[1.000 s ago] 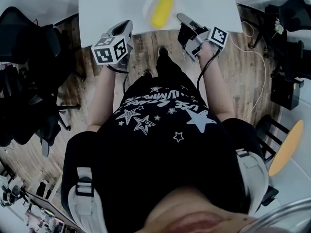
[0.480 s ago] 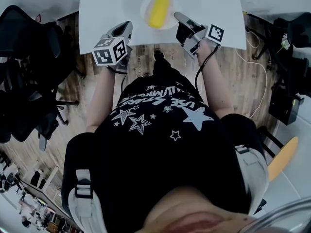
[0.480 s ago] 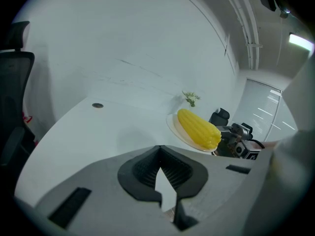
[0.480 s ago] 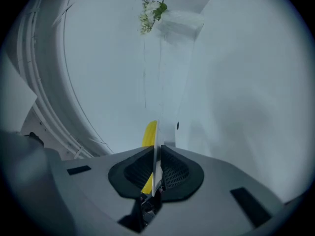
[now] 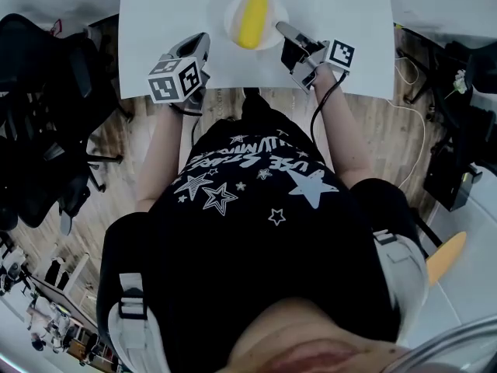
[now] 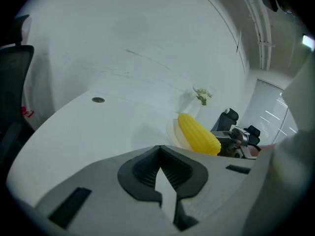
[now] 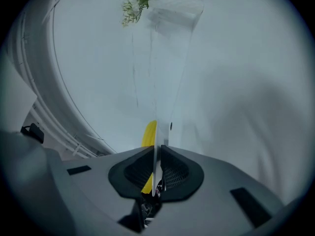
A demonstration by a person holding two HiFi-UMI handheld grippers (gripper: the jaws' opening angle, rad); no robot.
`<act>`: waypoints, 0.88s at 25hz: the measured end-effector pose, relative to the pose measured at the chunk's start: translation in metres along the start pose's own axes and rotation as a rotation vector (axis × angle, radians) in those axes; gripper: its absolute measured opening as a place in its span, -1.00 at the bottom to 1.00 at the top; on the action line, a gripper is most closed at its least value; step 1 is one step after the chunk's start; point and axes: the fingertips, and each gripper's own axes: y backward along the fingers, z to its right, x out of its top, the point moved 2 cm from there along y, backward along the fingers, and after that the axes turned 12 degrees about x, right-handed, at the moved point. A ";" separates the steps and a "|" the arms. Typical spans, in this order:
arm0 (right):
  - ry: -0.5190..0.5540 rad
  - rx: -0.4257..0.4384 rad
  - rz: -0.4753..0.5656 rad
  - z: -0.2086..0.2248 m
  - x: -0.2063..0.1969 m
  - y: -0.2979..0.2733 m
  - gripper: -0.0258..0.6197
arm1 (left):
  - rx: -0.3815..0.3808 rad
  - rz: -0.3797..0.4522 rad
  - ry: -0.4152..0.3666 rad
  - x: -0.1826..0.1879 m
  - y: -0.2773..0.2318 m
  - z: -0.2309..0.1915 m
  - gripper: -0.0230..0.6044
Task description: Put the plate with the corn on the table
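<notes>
One corn [image 5: 253, 18] on white plate [image 5: 232, 20]

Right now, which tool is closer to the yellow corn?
Right. The right tool pinches the plate rim just beside the corn. The left tool, shut and empty, sits apart on the other side, near the table edge.

Yellow corn [image 5: 253, 18], white plate [image 5: 232, 22]

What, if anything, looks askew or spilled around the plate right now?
Nothing stands out. The corn lies whole along the middle of the white plate, over the white table. The right claw is clamped on the plate's rim; the left claw is shut and empty, apart from it.
</notes>
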 end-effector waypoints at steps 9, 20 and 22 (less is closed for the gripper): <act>-0.065 -0.009 -0.029 0.039 0.029 -0.023 -0.83 | 0.029 -0.057 0.021 0.010 -0.050 -0.006 -0.91; -0.089 -0.086 -0.049 0.066 0.047 -0.043 -0.83 | 0.047 -0.073 0.051 0.018 -0.076 -0.019 -0.91; -0.063 -0.110 -0.071 0.071 0.048 -0.046 -0.83 | 0.047 -0.073 0.058 0.019 -0.080 -0.022 -0.91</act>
